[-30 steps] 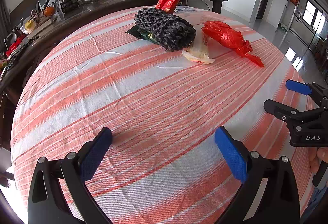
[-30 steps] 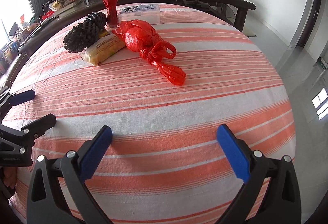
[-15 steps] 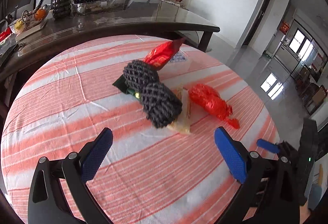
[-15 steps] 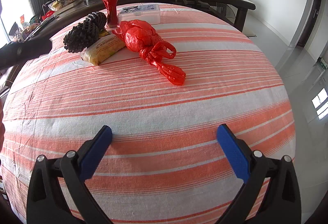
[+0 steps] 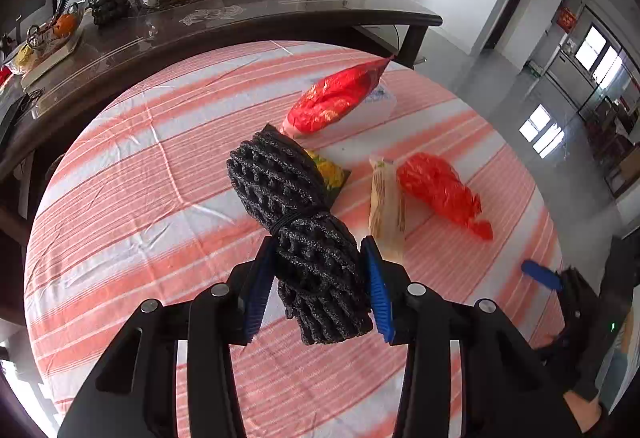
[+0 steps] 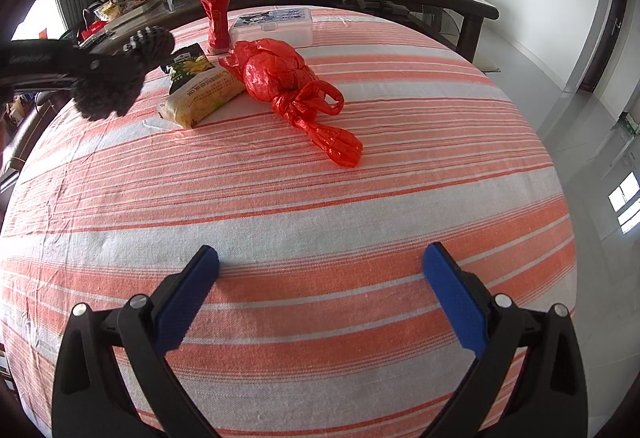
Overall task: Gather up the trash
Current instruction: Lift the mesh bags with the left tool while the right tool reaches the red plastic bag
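A black foam-net bundle [image 5: 280, 177] tied with a band lies between the blue pads of my left gripper [image 5: 318, 250]. The jaws are closing and both pads press its near end. From the right wrist view the bundle [image 6: 112, 85] shows at the left with the dark gripper body behind it. On the striped tablecloth [image 6: 320, 197] remain a knotted red plastic bag [image 6: 280, 73], a yellowish packet [image 6: 204, 97], a green-and-yellow wrapper [image 6: 188, 67] and a red snack bag [image 6: 216, 5]. My right gripper [image 6: 320, 258] is open over bare cloth near the front edge.
A white plastic box [image 6: 276, 23] sits behind the red snack bag. Beyond the round table stands a dark glossy table [image 5: 280, 5] with a potted plant, fruit and bowls. The tablecloth drops off to tiled floor on the right.
My left gripper has travelled forward over the table to the black bundle and its jaws have come in from wide open onto it. The right gripper has stayed put.
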### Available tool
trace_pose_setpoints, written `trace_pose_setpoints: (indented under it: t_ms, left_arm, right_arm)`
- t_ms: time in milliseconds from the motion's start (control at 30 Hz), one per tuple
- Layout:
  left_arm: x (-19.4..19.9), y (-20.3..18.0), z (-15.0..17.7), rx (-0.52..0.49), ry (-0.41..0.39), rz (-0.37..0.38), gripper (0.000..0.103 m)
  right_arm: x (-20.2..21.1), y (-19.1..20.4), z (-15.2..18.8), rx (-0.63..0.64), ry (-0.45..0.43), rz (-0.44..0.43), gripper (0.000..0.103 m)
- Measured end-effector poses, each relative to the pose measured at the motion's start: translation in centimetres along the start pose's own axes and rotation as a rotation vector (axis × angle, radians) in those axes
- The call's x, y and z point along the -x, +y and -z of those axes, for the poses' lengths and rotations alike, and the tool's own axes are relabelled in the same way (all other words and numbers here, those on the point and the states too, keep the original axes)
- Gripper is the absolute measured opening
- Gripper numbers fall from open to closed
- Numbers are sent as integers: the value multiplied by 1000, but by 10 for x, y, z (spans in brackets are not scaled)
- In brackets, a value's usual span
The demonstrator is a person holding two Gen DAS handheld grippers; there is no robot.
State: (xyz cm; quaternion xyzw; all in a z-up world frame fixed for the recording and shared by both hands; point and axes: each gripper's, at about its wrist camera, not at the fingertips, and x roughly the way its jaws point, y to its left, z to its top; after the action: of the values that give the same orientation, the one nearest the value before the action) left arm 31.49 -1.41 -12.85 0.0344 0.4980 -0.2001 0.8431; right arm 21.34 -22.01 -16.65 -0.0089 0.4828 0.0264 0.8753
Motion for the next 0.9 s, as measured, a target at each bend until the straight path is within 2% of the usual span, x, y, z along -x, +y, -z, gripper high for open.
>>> trace_pose_setpoints:
  t_ms: [133,200,267,300,333,467,500,533,633,700,800,900]
  left_arm:
    - [11,1,48,-134,102,-21,47]
    - [10,-3,66,-174,109,-41,49]
    - [7,-9,77,-204,78,-58,65]
    - [4,-13,80,-210,58,-72,82]
    - [2,-15,82,-210,34,-92,91]
    - [-11,-16,88,-190,11,-146,91]
    - [-14,-13,90,-176,5,-152,95]
    - [-14,-8,91,-154,-13,-151,99]
    - [-15,4,94,-96,-38,-96,99]
    - [-14,3,99,-104,-68,-107,99]
    - [-14,4,97,-98,-67,-100,99]
    - [-15,5,97,-96,-68,-99,99]
  right_arm:
    - [0,0,0,0,0,0,99]
    - [0,0,0,0,0,0,98]
    - [0,0,0,0,0,0,99]
    - [0,0,0,0,0,0,99]
    - [1,-1,0,0,0,0,99]
    - [0,0,0,-2,0,-1,99]
    - [0,0,0,-3,0,-2,99]
    - [0,-1,0,-4,0,-4,99]
    - [-1,-1,0,-7,0,-8,99]
    - [-1,-1,0,-7,0,-9,99]
    - [-2,-2,-5,46,20,-28,99]
    - [-8,-6,-31,76,4,-16,99]
